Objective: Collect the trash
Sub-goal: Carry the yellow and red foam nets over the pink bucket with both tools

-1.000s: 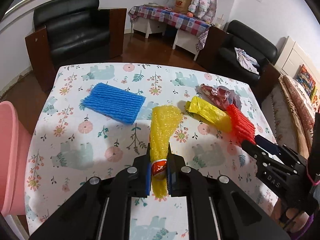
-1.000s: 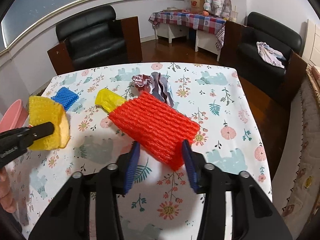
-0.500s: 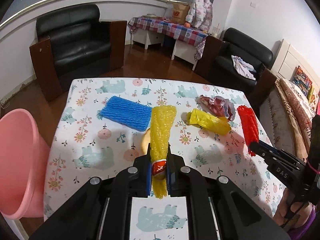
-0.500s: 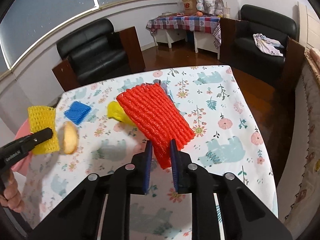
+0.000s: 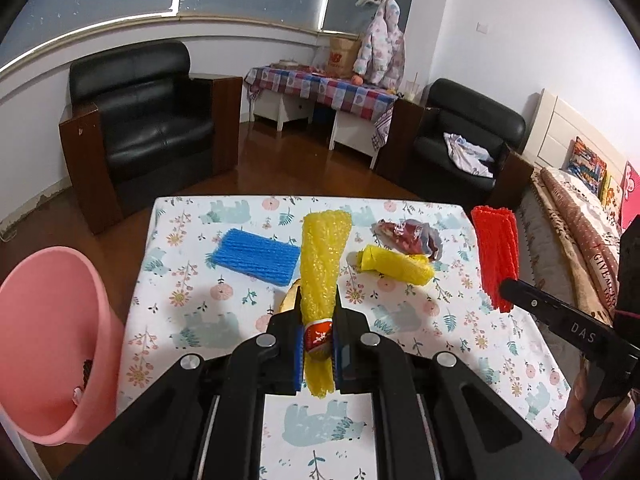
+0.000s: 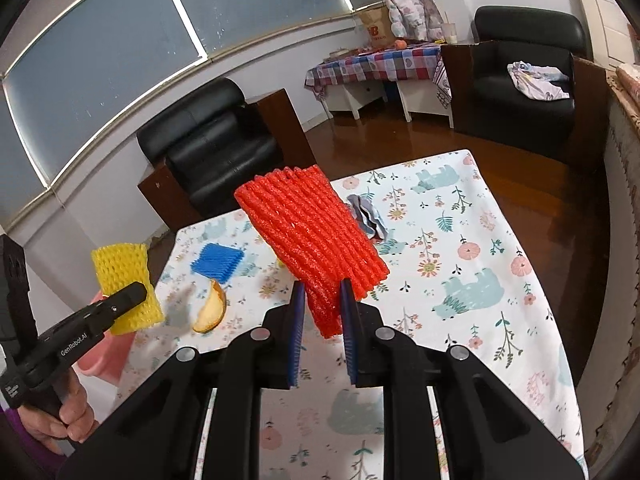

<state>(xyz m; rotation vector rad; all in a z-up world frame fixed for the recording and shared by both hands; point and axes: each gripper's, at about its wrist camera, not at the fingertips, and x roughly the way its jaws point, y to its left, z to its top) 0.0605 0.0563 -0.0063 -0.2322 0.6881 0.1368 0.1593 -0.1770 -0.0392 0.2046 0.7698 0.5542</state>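
My left gripper [image 5: 317,340] is shut on a yellow foam net [image 5: 322,264] with a red sticker, held above the flowered table [image 5: 440,340]; the same net [image 6: 126,276] shows at the left of the right wrist view. My right gripper [image 6: 322,312] is shut on a red foam net [image 6: 312,236], also lifted off the table, and seen as the red net [image 5: 496,252] at the right of the left wrist view. A blue foam net [image 5: 256,256], a yellow bag [image 5: 396,266], a crumpled dark red wrapper [image 5: 408,236] and a piece of peel [image 6: 210,308] lie on the table.
A pink bin [image 5: 48,344] stands on the floor beside the table's left edge. Black armchairs [image 5: 144,128] and a low table with a checked cloth [image 5: 320,88] stand further back. A bed edge [image 5: 576,240] runs along the right.
Both grippers have risen with their nets, and the table looks further away. The right gripper closed on the red net and lifted it. The peel lies uncovered on the table and the pink bin shows more fully.
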